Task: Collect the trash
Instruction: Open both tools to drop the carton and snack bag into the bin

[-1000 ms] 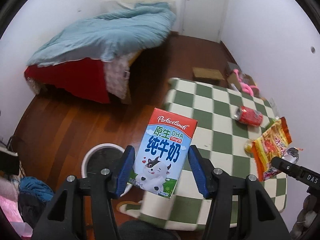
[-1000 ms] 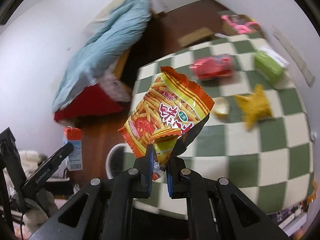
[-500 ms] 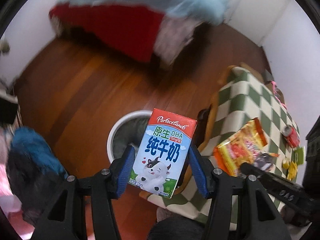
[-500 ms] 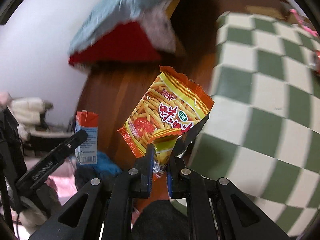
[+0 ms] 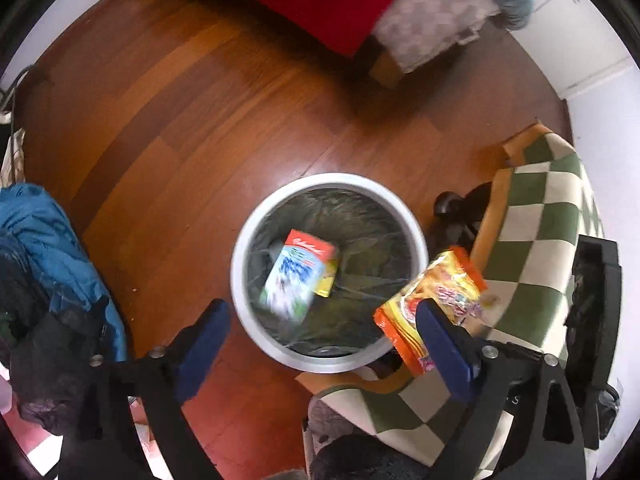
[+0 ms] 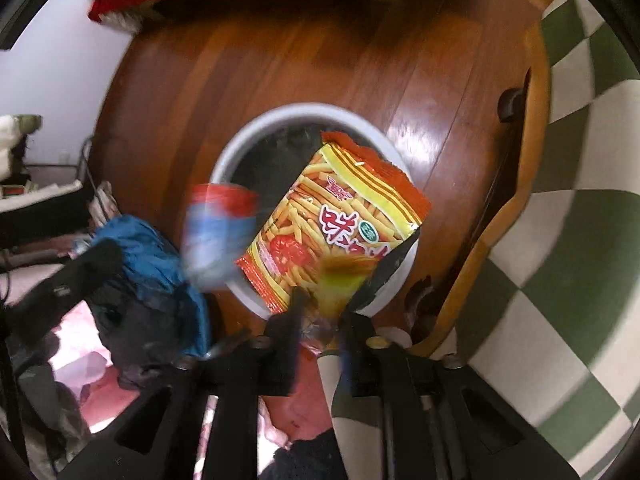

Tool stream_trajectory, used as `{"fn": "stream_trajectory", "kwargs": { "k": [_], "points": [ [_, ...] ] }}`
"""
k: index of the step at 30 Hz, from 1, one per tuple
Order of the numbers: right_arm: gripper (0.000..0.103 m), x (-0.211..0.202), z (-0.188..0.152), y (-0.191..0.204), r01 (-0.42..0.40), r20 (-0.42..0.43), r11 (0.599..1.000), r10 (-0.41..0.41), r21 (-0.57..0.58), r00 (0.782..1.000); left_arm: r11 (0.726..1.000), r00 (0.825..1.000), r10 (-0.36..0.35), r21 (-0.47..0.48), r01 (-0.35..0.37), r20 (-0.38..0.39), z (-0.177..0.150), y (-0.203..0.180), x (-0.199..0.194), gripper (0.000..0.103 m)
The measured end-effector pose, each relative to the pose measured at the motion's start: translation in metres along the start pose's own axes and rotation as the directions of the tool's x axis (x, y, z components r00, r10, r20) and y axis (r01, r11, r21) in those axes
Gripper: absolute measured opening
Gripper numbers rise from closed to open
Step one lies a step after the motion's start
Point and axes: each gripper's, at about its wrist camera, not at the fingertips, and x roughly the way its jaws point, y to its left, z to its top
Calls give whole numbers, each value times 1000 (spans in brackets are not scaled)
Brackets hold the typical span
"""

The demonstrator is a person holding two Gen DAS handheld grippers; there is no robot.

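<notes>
- Down in the middle of the left wrist frame, the milk carton [image 5: 299, 276] is blurred inside the white bin [image 5: 240, 280].
- Left gripper [image 5: 320, 344] jaws wide apart, holding nothing.
- Right gripper [image 6: 320, 316] pinches the snack bag [image 6: 336, 224] over the bin, center frame.

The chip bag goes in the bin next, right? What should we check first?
1. Left gripper empty and open: ok.
2. Milk carton inside the trash bin: ok, blurred, seems mid-fall.
3. Chip bag gripped by the right gripper: ok, pinched at its lower edge.
4. Bag over the bin opening: ok in the right wrist view.
5. Room left in the bin: ok.
6. Bag emptied of chips: cannot tell.
</notes>
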Motion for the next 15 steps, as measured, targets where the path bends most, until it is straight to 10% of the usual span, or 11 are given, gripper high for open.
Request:
{"fn": "stream_trajectory", "kwargs": {
  "k": [3,8,15],
  "points": [
    [77,13,6,-3,1,-15,1000,-1,3,1000,999,1000,29,-15,-29,-3,-1,10,2,95],
    [100,14,0,-3,13,-18,1000,-13,-13,1000,989,988,145,0,-145,52,-17,17,-4,95],
    [102,-3,-21,9,126,30,989,-124,-83,992,977,972,212,-21,-211,103,-43,23,-27,95]
  ]
}}
